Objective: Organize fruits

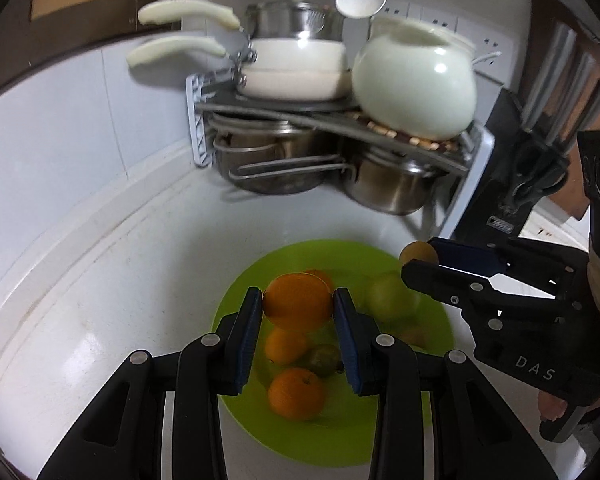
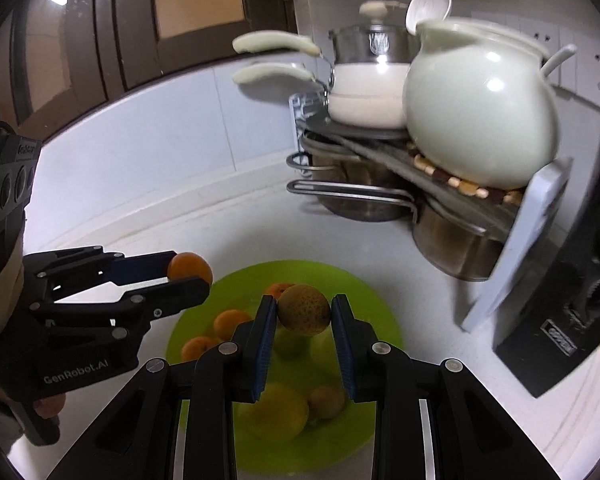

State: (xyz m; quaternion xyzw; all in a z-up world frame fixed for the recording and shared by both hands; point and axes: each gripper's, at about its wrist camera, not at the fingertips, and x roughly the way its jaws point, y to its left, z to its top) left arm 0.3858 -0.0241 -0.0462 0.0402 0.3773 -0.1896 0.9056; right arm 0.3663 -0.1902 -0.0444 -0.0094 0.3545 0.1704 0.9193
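Green plastic bowl (image 1: 236, 300) sits on the white counter (image 1: 100, 280), and both grippers hang above it with fruit in their jaws. Left gripper (image 1: 298, 300) is clamped on an orange (image 1: 298, 300), blue pads pressing its 2 sides, the fruit held clear of the pile below. From the right wrist view the same orange (image 2: 190, 266) shows at the tips of the left gripper (image 2: 188, 272), just off the bowl's left rim (image 2: 188, 320). Right gripper (image 2: 304, 312) is closed on a brownish speckled fruit (image 2: 304, 311), pinched between its 2 pads over the middle of the bowl; in the left wrist view that fruit (image 1: 414, 252) sits at the tips of the right gripper (image 1: 420, 258), above the bowl's right edge. Down in the bowl lie more oranges (image 1: 296, 392), a yellow-green fruit (image 1: 390, 298) and a small dark one (image 1: 324, 360). Behind, a rack (image 1: 340, 120) carries white pans and a pale pot (image 1: 416, 84), steel pots beneath.
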